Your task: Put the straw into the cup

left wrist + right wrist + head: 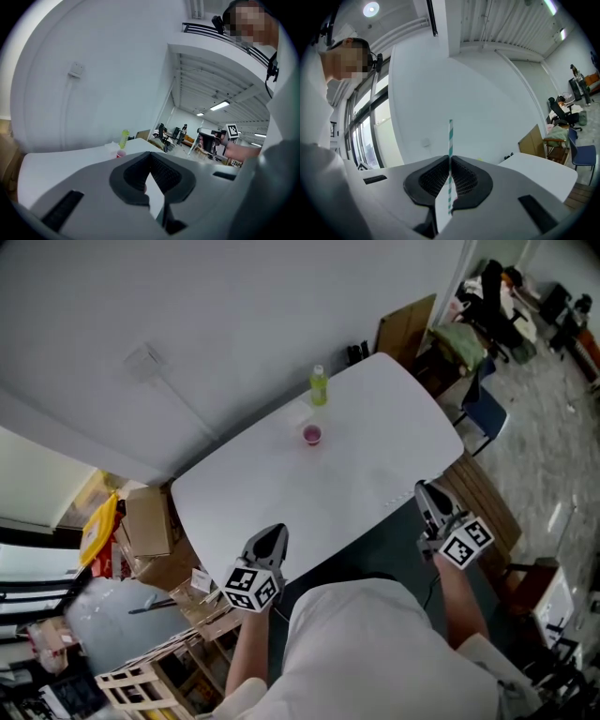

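A teal-striped straw [450, 140] is clamped in the right gripper [450, 161]; the left gripper [151, 157] is closed, empty. A pink cup [312, 434] is set near the far edge of the table [394, 456].

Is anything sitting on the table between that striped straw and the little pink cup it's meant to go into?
Nothing visible does. The right gripper holds the straw by the near edge of the table, and only bare white tabletop lies between it and the cup. The green bottle stands beyond the cup.
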Demonstrator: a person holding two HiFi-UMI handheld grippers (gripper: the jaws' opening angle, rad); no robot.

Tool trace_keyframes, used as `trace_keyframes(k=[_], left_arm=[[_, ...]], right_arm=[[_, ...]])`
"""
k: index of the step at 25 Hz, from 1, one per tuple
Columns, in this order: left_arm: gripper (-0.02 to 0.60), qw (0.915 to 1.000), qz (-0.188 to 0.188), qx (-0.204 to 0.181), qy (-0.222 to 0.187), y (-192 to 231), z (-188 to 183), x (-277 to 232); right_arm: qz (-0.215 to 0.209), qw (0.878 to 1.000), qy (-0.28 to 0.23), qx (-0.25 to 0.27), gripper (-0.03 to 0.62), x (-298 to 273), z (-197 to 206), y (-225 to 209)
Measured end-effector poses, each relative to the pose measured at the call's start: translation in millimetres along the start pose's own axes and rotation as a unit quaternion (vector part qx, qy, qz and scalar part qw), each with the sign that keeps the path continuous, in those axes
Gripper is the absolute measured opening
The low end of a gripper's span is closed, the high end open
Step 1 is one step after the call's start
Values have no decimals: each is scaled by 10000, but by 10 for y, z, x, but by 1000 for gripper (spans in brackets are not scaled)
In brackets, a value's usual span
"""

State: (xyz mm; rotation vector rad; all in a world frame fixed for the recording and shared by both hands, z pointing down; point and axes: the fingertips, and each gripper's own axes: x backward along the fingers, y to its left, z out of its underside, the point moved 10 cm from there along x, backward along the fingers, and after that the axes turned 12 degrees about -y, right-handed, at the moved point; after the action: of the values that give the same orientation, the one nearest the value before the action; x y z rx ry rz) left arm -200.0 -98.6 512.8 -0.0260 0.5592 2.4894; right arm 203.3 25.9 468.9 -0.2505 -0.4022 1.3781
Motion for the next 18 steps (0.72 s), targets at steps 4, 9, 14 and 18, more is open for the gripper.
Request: trace_keyframes(k=[4, 9, 14, 18], left_arm=[[2, 9999, 88, 23, 52, 194, -45, -39], [2, 9999, 72, 115, 37, 295, -50, -18], [2, 9998, -49, 216, 0, 320, -24, -16], [2, 9990, -236, 359, -90, 353, 14, -18]], right_arm=[[61, 10000, 0, 26, 43, -213, 23, 71], [5, 10000, 47, 32, 43, -383, 53, 163], [-141, 9997, 172, 58, 43, -585, 77, 104], [-338, 9990, 307, 16, 43, -762, 92, 23]])
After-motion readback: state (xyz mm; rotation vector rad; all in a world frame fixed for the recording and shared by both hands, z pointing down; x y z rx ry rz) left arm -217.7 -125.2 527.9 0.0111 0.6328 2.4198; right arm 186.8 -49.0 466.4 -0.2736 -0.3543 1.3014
